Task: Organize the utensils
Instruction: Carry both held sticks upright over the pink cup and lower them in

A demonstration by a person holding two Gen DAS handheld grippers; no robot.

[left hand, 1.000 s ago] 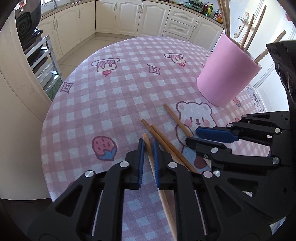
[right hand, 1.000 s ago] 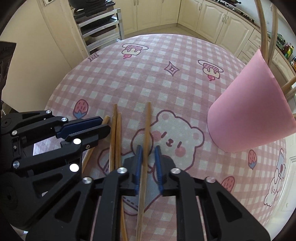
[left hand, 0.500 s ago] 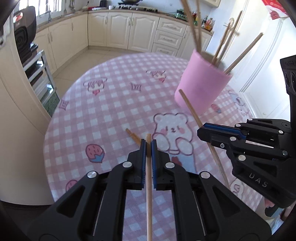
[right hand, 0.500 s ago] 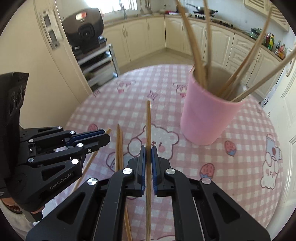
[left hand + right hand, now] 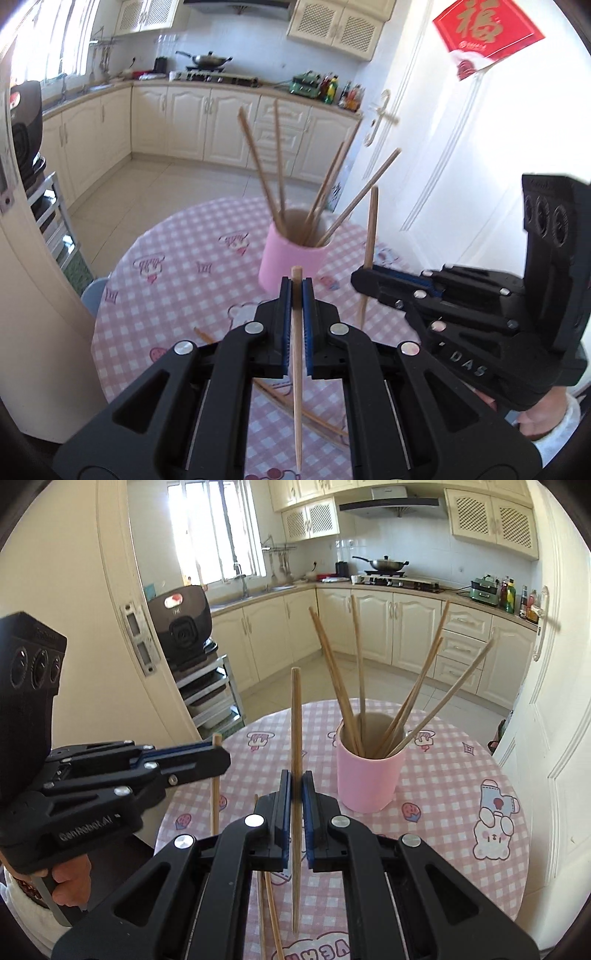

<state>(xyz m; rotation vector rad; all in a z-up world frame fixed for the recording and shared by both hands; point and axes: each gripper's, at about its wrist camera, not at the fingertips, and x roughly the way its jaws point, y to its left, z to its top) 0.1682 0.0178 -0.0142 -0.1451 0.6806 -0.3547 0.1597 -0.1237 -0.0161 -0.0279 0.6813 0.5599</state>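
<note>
Right now we work over the round table (image 5: pixel 461 760) in its pink checked cloth, with the pink cup (image 5: pixel 369 775) standing far of centre and already bristling with slanted chopsticks (image 5: pixel 417 698). Our left gripper (image 5: pixel 296 295) is clamped on one chopstick (image 5: pixel 297 369), pinched close to its upper end, so most of its length hangs below the pads. Our right gripper (image 5: pixel 295 786) is likewise clamped on the other chopstick (image 5: pixel 295 720), gripped nearer mid-length, and both sticks stand roughly upright, near side of the cup. Two loose chopsticks (image 5: pixel 271 904) lie on the cloth beneath us. We judge the risks thus: a lowered tip could strike the leaning sticks and deflect, the long hanging stick could swing, or a rim knock could tip the cup.
</note>
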